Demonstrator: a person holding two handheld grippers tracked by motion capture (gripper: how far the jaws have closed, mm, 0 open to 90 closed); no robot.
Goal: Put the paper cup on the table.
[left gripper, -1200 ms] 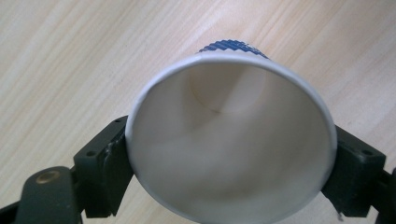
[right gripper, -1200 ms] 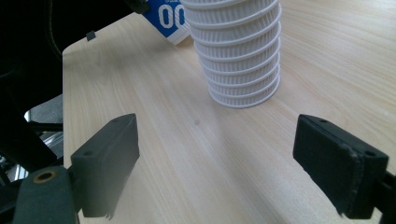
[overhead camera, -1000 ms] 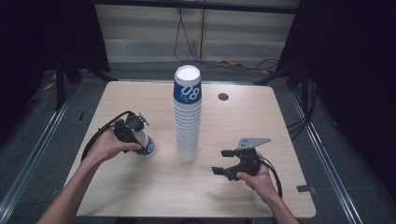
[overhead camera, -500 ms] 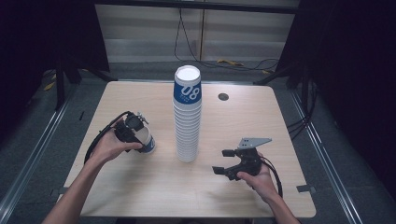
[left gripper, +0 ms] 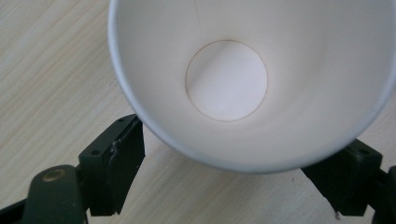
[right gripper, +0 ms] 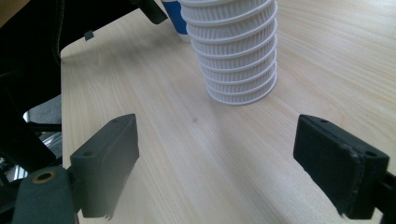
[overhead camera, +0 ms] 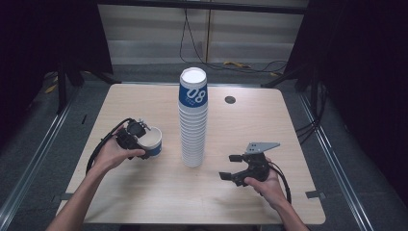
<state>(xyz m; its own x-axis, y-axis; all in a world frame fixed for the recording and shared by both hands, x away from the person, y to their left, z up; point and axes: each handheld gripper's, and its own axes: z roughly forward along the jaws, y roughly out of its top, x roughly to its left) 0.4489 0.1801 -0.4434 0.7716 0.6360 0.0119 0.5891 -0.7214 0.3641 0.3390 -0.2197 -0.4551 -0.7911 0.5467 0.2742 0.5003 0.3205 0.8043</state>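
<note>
- The tall cup stack (overhead camera: 193, 120) stands on the table (overhead camera: 269, 125) between the two grippers, just ahead of the right one; its top cup has a blue band reading "08".
- The right gripper (overhead camera: 234, 167) lies low on the table in the person's hand, jaws spread wide with nothing between them.
- The left gripper (overhead camera: 139, 138), hand wrapped around it, points toward the stack, jaws clamped on the single paper cup (left gripper: 252, 79), which is tilted with its white inside facing the gripper.

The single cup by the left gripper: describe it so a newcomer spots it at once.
On the wooden table, find the tall stack of cups at the centre. To its left, a single paper cup sits between the jaws of the left gripper. Unlike the upside-down stacked cups, it stands alone with its white, empty inside showing.
</note>
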